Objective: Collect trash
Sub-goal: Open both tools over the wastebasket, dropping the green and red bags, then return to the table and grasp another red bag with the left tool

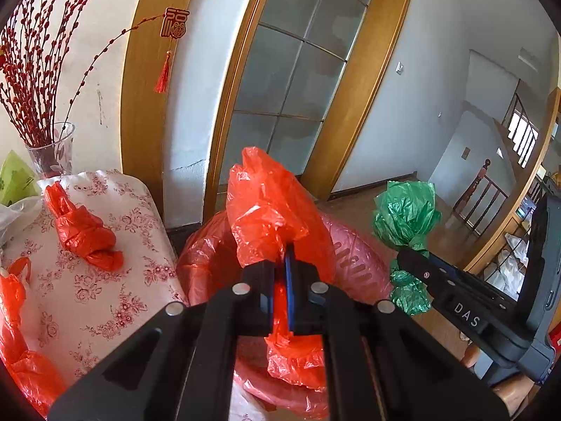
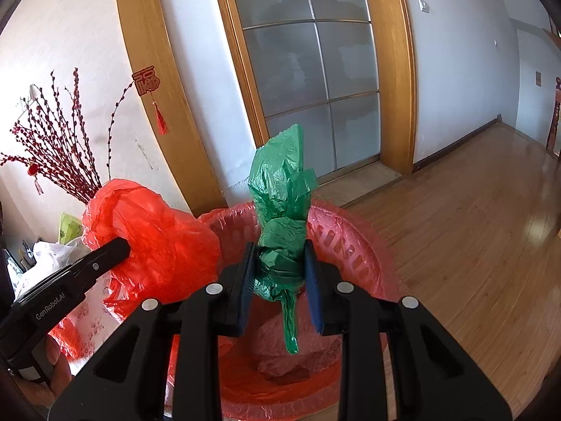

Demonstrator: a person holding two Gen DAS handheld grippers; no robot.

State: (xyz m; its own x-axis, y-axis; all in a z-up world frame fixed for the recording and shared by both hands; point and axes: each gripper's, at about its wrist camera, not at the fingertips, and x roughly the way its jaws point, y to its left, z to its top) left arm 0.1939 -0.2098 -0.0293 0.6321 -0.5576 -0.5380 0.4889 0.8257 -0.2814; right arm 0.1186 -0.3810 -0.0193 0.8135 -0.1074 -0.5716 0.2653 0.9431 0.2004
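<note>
In the left wrist view, the left tongs (image 1: 285,280) fill the lower centre of the frame, clenched on a crumpled red plastic bag (image 1: 266,203) that stands up between the blue pads and trails down below them. Directly behind and beneath it sits a red bin lined with red plastic (image 1: 354,256). At the right of the frame the right tongs (image 1: 403,254) reach in from the lower right, grasping a wadded green plastic bag (image 1: 405,210) over the wooden floor beside the bin. On the left, a bench (image 1: 105,280) covered with a floral cloth carries a knotted red bag (image 1: 82,228), with more red plastic (image 1: 21,315) along the lower left edge. A glass vase of red-budded branches (image 1: 52,151) stands at the upper left of the bench. In the right wrist view, the right tongs (image 2: 280,273) at lower centre squeeze the green plastic bag (image 2: 280,189) upright above the open mouth of the bin (image 2: 357,245), a green tail hanging down into it. At the left, the left tongs (image 2: 124,245) hold the red plastic bag (image 2: 157,242) just beside the bin's rim.
</note>
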